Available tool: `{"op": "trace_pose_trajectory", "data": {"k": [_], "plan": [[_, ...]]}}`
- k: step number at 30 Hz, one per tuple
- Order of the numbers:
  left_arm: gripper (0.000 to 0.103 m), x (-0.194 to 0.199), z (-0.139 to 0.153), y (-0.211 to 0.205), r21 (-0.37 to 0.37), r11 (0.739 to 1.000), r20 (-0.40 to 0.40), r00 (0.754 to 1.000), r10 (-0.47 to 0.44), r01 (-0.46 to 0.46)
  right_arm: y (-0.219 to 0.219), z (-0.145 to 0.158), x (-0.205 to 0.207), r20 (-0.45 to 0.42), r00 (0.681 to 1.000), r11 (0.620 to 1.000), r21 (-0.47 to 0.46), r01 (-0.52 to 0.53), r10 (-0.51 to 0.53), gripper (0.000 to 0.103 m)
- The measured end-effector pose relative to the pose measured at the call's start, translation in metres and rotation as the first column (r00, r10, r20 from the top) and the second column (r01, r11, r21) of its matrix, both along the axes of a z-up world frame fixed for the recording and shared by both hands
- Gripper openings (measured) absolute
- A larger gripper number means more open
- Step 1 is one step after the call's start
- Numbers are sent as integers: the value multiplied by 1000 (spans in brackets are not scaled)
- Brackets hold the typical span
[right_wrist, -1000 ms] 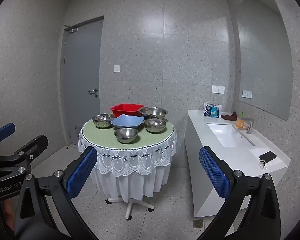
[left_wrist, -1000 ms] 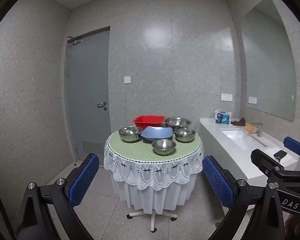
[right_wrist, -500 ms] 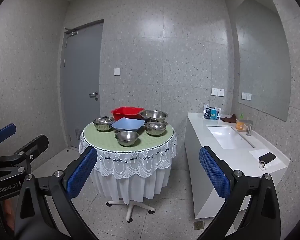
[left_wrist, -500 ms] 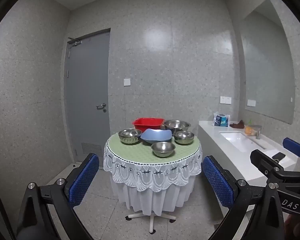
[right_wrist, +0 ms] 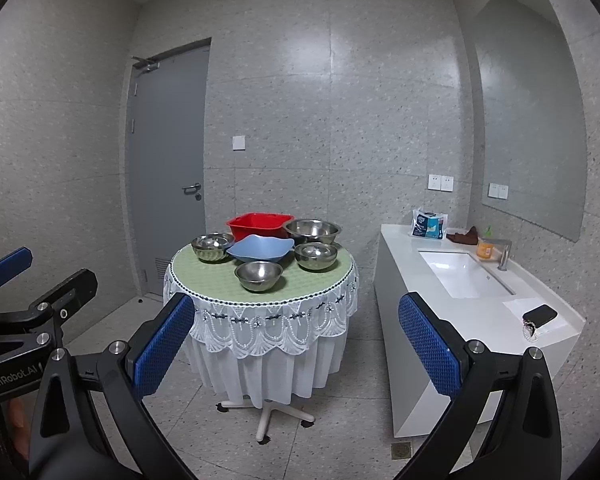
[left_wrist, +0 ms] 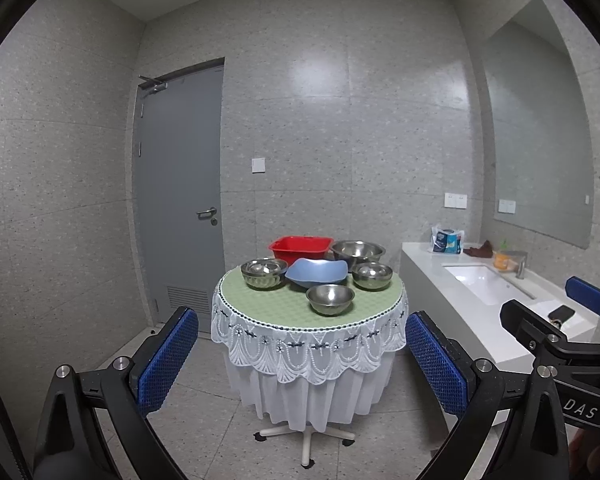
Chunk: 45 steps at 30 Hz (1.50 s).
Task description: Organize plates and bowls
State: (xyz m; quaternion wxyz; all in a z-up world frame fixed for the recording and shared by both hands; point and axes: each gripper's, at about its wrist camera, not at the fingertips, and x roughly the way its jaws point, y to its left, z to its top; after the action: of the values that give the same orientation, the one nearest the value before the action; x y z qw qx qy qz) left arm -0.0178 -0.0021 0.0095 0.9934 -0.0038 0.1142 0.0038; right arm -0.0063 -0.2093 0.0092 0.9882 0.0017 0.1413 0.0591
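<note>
1. Both claws are held well back from the round worktop (left_wrist: pixel 260 300), which carries all the dishes on its green cloth with a lace skirt. The left claw (left_wrist: pixel 300 364) has its blue-padded fingers spread wide apart with nothing between them; the right claw (right_wrist: pixel 296 346) is likewise spread wide and empty.
2. The nearest steel bowl (left_wrist: pixel 330 299) sits alone toward the front edge. Behind it lies the blue wavy-rimmed dish (left_wrist: pixel 317 272), flanked by a left steel bowl (left_wrist: pixel 263 273) and a right steel bowl (left_wrist: pixel 372 275). At the back stand a red tub (left_wrist: pixel 300 249) and the largest steel bowl (left_wrist: pixel 357 252).
3. The steel bowls look light, rigid and thin-walled, and probably slick, with rounded sides that a pad would slide off. The rim is the likely place to take hold, one finger inside and one outside.
4. They appear graded in size, so nesting smaller into larger seems workable; metal on metal may skate and clatter.
5. The blue dish looks like stiff plastic, light; its wavy edge gives an uneven pinch, so a low point of the rim seems safest.
6. The cloth may drag if a bowl is slid, so lifting clear is the better bet.
</note>
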Motion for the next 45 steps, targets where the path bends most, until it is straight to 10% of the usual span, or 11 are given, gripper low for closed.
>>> {"op": "trace_pose_trajectory", "data": {"k": [45], "plan": [[102, 20, -7, -9, 22, 1000, -14, 1000, 13, -13, -16, -1, 13, -30, 999, 999, 33, -17, 18, 103]]}}
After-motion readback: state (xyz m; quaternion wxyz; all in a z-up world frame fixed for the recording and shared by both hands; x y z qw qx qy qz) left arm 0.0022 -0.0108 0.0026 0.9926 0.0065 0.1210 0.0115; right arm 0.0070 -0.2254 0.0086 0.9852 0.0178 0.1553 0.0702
